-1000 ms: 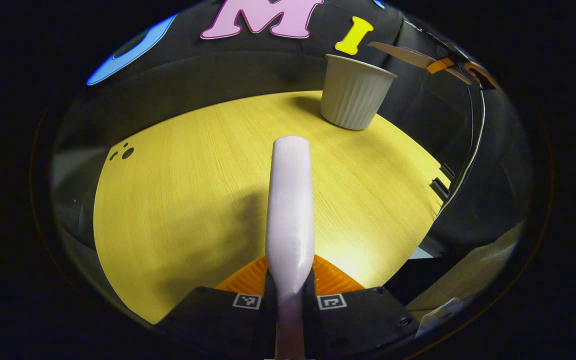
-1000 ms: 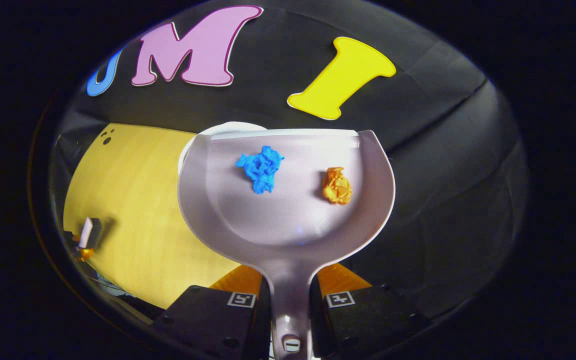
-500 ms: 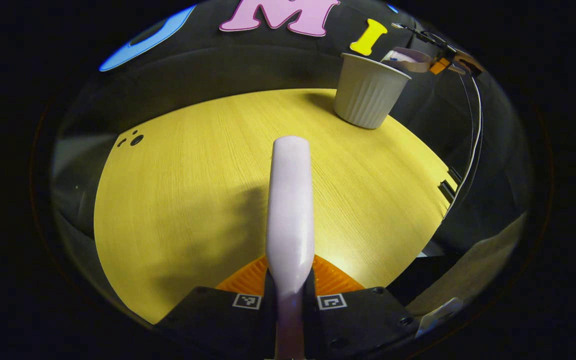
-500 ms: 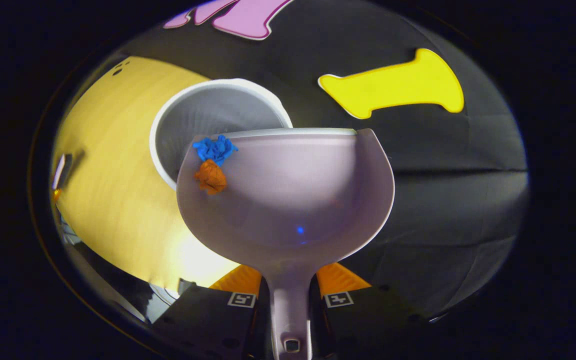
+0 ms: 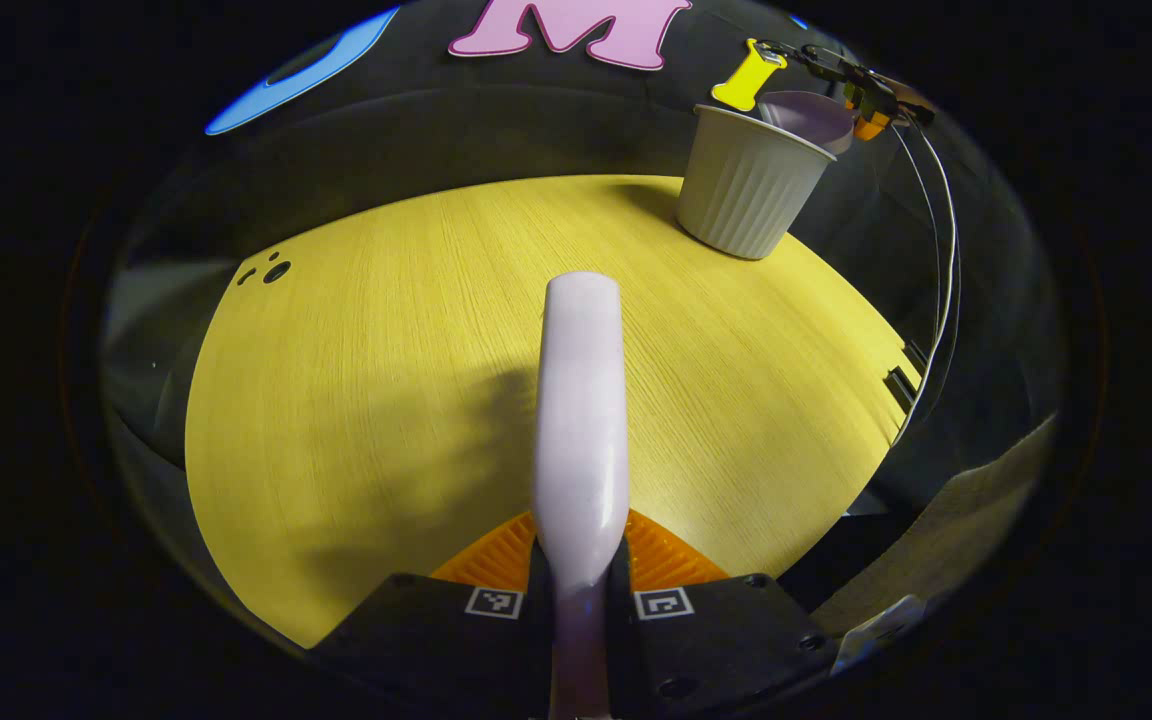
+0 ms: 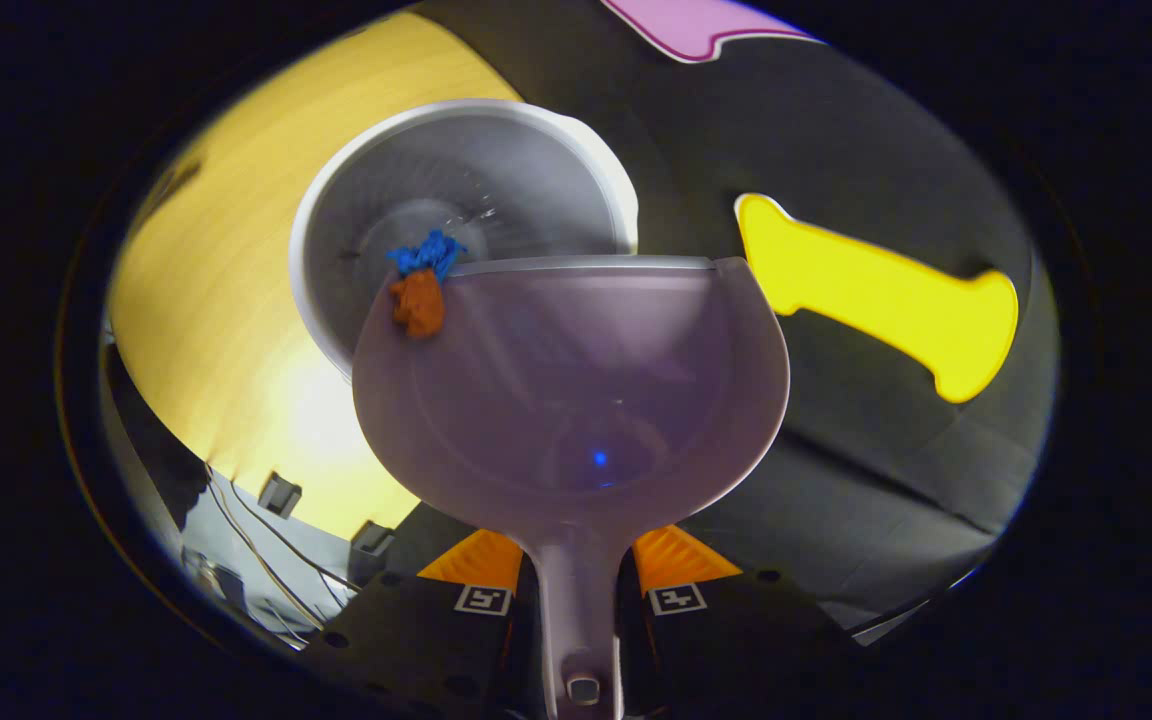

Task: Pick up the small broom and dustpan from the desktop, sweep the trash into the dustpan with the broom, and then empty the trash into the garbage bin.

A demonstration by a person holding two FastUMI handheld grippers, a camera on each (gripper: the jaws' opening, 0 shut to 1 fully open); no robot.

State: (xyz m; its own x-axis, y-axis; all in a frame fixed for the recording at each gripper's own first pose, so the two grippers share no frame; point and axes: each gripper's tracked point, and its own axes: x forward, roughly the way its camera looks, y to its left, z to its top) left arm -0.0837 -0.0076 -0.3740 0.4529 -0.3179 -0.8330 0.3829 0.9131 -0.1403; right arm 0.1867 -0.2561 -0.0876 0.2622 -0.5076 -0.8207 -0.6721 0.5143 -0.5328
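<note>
Left gripper view low over desktop [image 5: 356, 400]; both share bin [image 5: 748, 182] (right gripper view nearer).

The bench [image 5: 366, 380] before me is a yellow, wood-grained top with a curved-looking edge, lit brightly near the middle. At its far right corner stands a pale, ribbed, tapered plastic bin [image 5: 748, 182], upright, its base flat on the wood. From my right-hand view I look down into that bin's open mouth [image 6: 456, 200]. Near the far left edge sit a few small dark round holes [image 5: 271, 272].
</note>
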